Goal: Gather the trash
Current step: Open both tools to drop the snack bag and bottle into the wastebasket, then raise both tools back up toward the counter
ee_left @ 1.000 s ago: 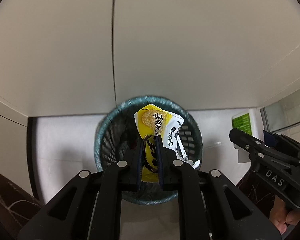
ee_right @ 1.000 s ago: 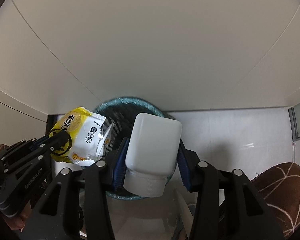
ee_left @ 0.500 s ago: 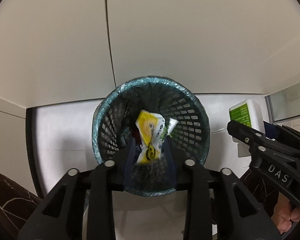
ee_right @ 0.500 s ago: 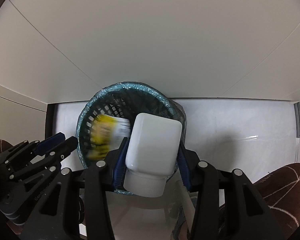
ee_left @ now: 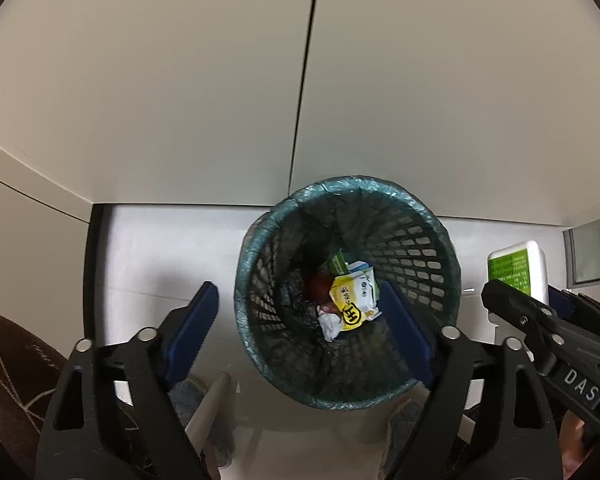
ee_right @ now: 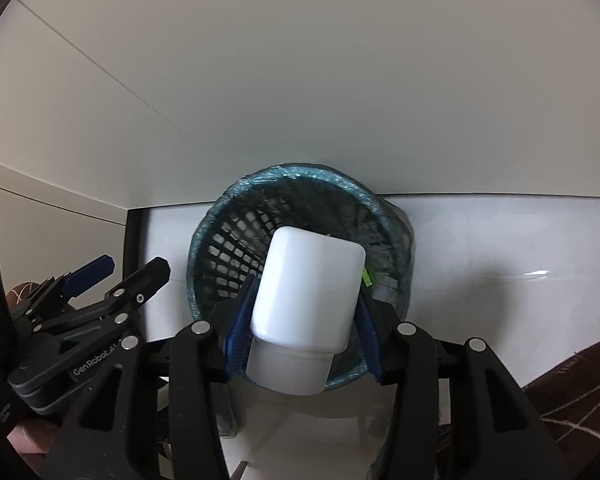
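Left gripper [ee_left: 300, 312] spread wide, fingers just opened, yellow wrapper [ee_left: 352, 300] lying in the bin [ee_left: 428, 240]. Right gripper [ee_right: 302, 312] clamping the white bottle [ee_right: 308, 292] above the near rim. Risks bouncing off that rim onto the floor if released here.

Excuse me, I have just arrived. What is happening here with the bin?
A person is collecting trash with two hand-held grippers. The left hand-held gripper has just been opening and is empty; the yellow and white snack wrapper now lies at the bottom of the dark mesh waste basket with a teal liner. The right hand-held gripper is shut on a white plastic bottle with a ribbed cap, held above the basket and not yet dropped.
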Available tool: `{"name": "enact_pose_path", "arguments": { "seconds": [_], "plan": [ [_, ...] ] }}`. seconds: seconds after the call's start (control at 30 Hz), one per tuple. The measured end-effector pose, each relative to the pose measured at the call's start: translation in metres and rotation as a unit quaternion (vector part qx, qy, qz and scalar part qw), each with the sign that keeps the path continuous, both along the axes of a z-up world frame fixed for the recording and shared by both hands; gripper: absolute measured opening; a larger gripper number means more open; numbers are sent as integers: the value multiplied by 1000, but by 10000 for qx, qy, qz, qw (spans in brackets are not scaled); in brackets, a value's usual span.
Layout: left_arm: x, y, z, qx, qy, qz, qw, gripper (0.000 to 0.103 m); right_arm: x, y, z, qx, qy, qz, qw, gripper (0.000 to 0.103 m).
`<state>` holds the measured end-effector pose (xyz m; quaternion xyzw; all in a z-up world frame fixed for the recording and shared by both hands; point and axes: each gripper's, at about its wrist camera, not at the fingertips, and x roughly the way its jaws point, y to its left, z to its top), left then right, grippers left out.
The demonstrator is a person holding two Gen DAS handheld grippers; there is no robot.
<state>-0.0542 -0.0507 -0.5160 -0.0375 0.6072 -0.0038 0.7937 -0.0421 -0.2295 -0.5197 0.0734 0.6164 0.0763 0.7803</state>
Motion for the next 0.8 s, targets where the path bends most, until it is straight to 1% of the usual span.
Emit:
{"name": "enact_pose_path", "arguments": {
  "seconds": [0.03, 0.07, 0.13, 0.2, 0.23, 0.3, 0.37, 0.47, 0.57, 0.67, 0.8],
  "plan": [
    [0, 1, 1, 15, -27, 4, 10000, 85, 0, 0, 2, -2, -29, 8, 10000, 48],
    [0, 2, 1, 29, -53, 8, 10000, 86, 0, 0, 4, 15, -58, 14, 10000, 53],
    [0, 5, 3, 56, -92, 37, 9999, 89, -1, -1, 8, 21, -140, -1, 9999, 61],
    [0, 8, 4, 47, -136, 76, 9999, 90, -2, -3, 13, 19, -215, -44, 9998, 65],
    [0, 9, 5, 31, -143, 95, 9998, 91, -1, -4, 14, 23, -227, -80, 9997, 70],
    [0, 11, 6, -16, -142, 115, 9998, 93, -2, -7, 17, -10, -248, -152, 9996, 73],
    [0, 12, 8, -77, -147, 131, 9998, 93, -4, -9, 20, -84, -288, -213, 9993, 81],
    [-1, 12, 10, -161, -154, 120, 9997, 96, -7, -11, 24, -253, -358, -258, 9987, 85],
    [-2, 12, 15, -145, -191, 82, 9997, 97, -9, -13, 28, -460, -421, -321, 9975, 90],
    [-4, 13, 19, -192, -205, 71, 9996, 97, -9, -15, 29, -593, -425, -331, 9968, 90],
    [-7, 13, 31, -261, -329, 25, 9991, 97, -13, -16, 38, -765, -528, -335, 9951, 90]
  ]
}}
